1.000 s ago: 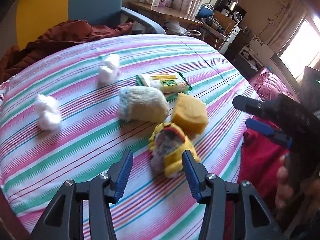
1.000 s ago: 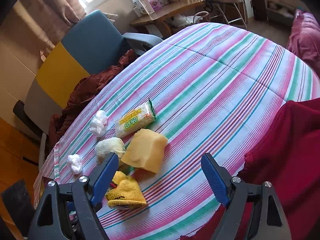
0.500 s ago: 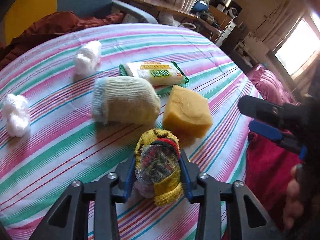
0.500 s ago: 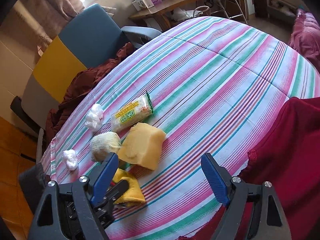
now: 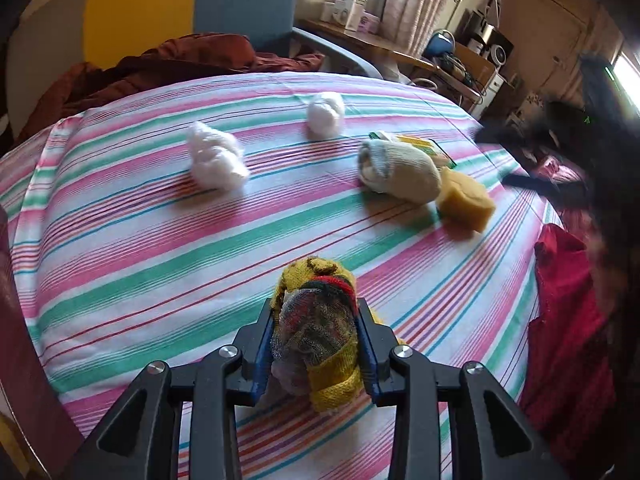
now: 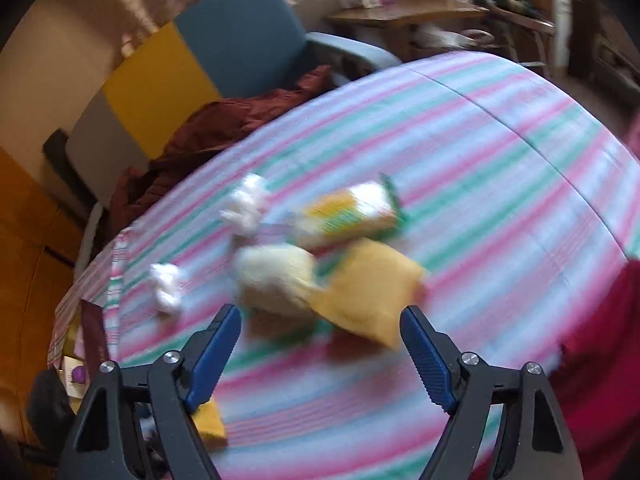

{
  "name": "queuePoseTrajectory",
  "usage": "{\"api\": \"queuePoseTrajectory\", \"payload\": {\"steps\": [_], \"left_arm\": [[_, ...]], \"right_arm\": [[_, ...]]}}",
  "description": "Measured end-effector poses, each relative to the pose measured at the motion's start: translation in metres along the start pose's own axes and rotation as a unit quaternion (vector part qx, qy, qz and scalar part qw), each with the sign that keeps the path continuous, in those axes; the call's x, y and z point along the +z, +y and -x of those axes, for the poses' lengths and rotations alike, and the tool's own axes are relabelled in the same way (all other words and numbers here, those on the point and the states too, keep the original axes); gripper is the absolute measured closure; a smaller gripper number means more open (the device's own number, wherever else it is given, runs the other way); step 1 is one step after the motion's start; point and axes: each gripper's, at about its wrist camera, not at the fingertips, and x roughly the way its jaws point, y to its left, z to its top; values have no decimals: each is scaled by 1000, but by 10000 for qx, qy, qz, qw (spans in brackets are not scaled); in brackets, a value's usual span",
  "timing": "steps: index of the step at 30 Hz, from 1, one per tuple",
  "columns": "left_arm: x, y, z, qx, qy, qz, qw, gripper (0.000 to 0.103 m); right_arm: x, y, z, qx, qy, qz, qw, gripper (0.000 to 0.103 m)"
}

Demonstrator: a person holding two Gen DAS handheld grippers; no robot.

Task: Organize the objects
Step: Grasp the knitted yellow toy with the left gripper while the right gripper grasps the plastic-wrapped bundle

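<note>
My left gripper (image 5: 315, 316) is shut on a rolled yellow sock with red and dark stripes (image 5: 316, 332), held low over the striped tablecloth (image 5: 140, 280). Further back lie a rolled cream sock (image 5: 400, 176), a yellow sponge (image 5: 466, 204), a green-edged snack packet (image 5: 424, 144) and two white wads (image 5: 216, 158) (image 5: 326, 114). The right wrist view is blurred. My right gripper (image 6: 320, 316) hovers just in front of the sponge (image 6: 368, 292) and cream sock (image 6: 276, 276). Its jaws are closing, with nothing pressed between the pads.
A blue and yellow armchair (image 5: 240, 4) with a brown-red cloth (image 5: 180, 56) stands behind the table. A red garment (image 5: 568, 320) hangs at the table's right edge. Desks with clutter (image 5: 400, 48) fill the back of the room.
The left gripper shut on the yellow sock, then carried it left, away from the sponge. The right gripper swung closer to the sponge and cream sock and narrowed slightly.
</note>
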Motion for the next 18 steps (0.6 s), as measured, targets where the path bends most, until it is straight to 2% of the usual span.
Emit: {"api": "queuePoseTrajectory", "payload": {"steps": [3,7,14,15,16,17,18], "left_arm": [[-1,1,-1,-40,-40,19,10000,67],[-2,5,-2,-130,-49,77,9999,67],[-3,11,-2,-284,-54,132,9995,66],[-3,11,-2,-296,-61,137,9995,66],[-3,11,-2,-294,-71,131,9995,66],[-3,11,-2,-286,-83,117,9995,66],[-4,10,-2,-278,-95,100,9995,66]], "right_arm": [[24,27,-20,55,-38,297,9995,25],[61,57,-66,71,150,493,9986,30],[94,71,-143,-219,663,597,9958,35],[95,71,-153,-210,748,571,9953,39],[96,70,-158,-201,801,573,9949,51],[95,71,-165,-195,889,629,9939,56],[94,73,-166,-299,855,719,9933,65]]}}
